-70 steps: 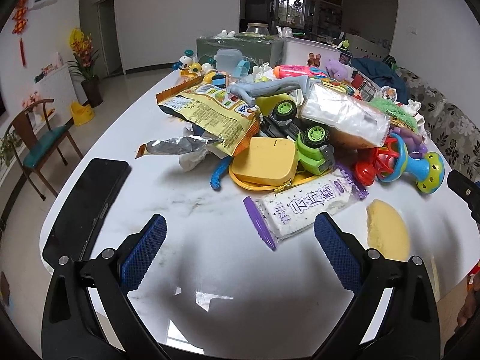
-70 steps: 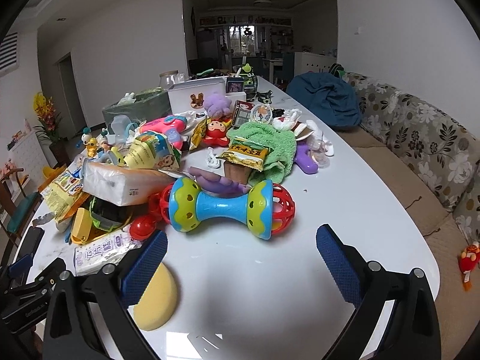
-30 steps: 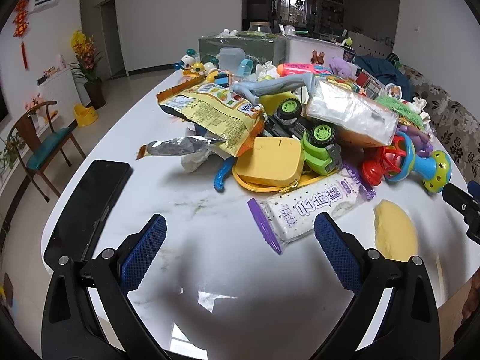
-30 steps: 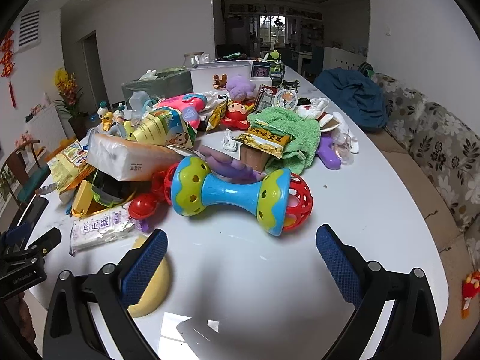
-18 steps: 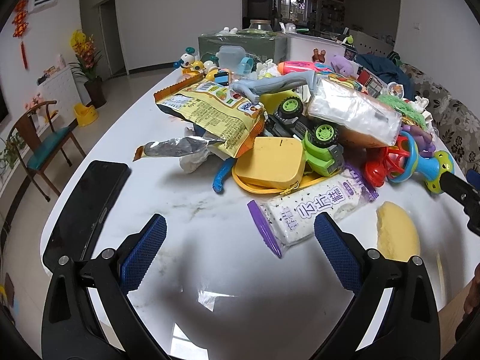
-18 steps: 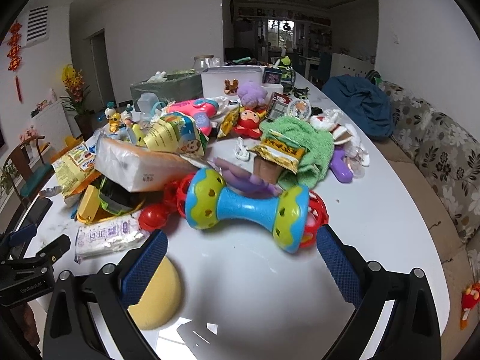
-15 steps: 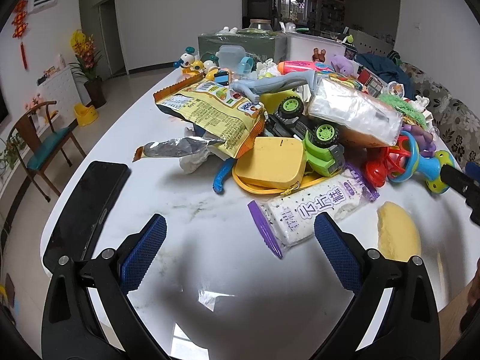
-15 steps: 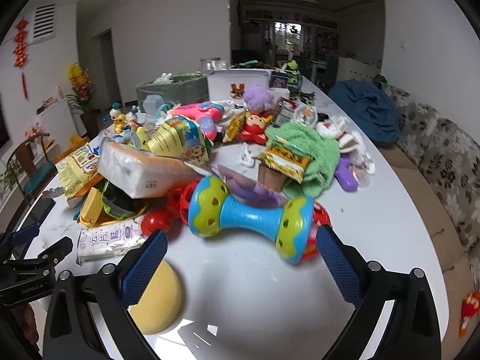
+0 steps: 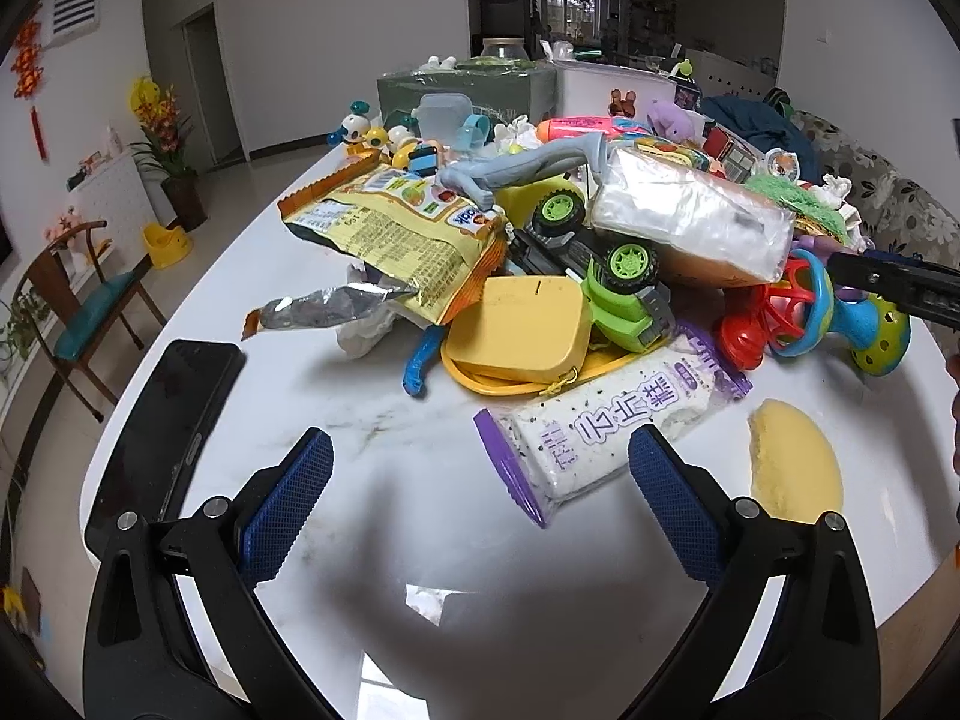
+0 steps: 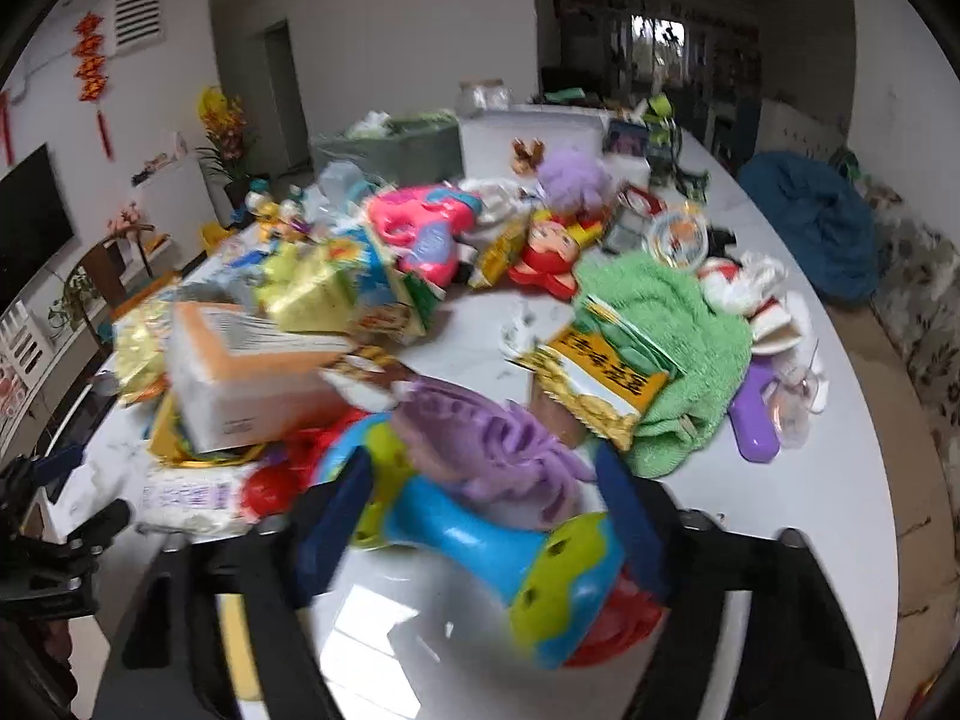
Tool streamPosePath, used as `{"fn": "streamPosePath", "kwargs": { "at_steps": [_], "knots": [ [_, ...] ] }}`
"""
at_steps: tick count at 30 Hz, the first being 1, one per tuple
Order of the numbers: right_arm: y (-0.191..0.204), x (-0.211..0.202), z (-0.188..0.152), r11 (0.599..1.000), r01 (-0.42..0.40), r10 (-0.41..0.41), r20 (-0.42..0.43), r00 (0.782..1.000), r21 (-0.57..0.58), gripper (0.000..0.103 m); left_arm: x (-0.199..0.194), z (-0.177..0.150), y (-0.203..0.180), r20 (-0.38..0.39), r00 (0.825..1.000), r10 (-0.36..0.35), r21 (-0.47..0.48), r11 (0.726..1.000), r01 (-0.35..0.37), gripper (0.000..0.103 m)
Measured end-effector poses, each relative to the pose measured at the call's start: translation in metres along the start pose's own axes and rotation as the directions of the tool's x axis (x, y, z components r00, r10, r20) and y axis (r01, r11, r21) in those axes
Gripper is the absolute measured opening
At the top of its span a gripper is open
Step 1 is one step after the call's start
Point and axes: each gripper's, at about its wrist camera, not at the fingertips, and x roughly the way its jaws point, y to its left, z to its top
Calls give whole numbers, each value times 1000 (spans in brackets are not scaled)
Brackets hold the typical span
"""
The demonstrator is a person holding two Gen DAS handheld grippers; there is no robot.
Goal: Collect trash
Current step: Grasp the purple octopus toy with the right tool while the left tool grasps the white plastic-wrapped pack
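Note:
Trash lies among toys on the white table (image 9: 372, 540): a yellow snack bag (image 9: 390, 228), a silver wrapper (image 9: 324, 312) and a white-and-purple packet (image 9: 612, 426). My left gripper (image 9: 480, 480) hovers open over bare table, its right finger beside that packet. My right gripper (image 10: 480, 516) is low over the blue dumbbell rattle (image 10: 456, 531). Its jaws are closing with the rattle between them; blur hides whether the pads touch it. A purple comb-like toy (image 10: 480, 438) lies on the rattle. A yellow wrapper (image 10: 600, 378) rests on a green towel (image 10: 678, 330) beyond.
A black phone (image 9: 174, 414) lies at the table's left edge and a yellow sponge (image 9: 792, 468) at the front right. A green toy truck (image 9: 612, 282), a yellow box (image 9: 522, 330) and a tissue pack (image 9: 690, 222) crowd the middle. A sofa (image 10: 924, 312) runs along the right.
My right gripper has moved forward and down over the rattle, and its jaws have narrowed around it. In the left view its dark arm now reaches over the rattle. The left gripper stays put.

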Motion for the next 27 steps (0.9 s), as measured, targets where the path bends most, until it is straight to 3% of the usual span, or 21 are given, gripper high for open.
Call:
{"fn": "streamPosePath", "kwargs": {
  "at_steps": [1,5,8,9,15,18,24,27],
  "knots": [
    [0,3,1,1000,-12,12,-11,1000,-3,45,0,1,0,-1,1000,-4,-2,1000,4,97],
    [11,19,10,996,20,-25,-53,998,-91,45,-1,4,0,5,1000,-14,-15,1000,14,97],
    [8,34,18,995,-18,8,-100,995,-97,42,0,6,-4,8,1000,-24,-9,1000,24,97],
    [6,38,18,993,-76,65,-120,991,-88,12,1,6,-6,9,1000,-18,-1,1000,18,97],
    [21,17,22,984,-65,53,-75,996,-165,6,-1,10,-17,32,999,-37,17,999,37,97],
    [17,-2,22,984,-108,103,-39,994,-140,6,-3,10,-20,29,997,-74,2,997,74,97],
    [4,-70,13,977,-198,206,117,971,-75,6,-14,33,-33,98,983,-153,18,988,152,97],
    [-6,-96,7,976,-214,219,169,961,-47,6,-3,53,-56,99,984,-145,48,989,141,96]
  ]
}}
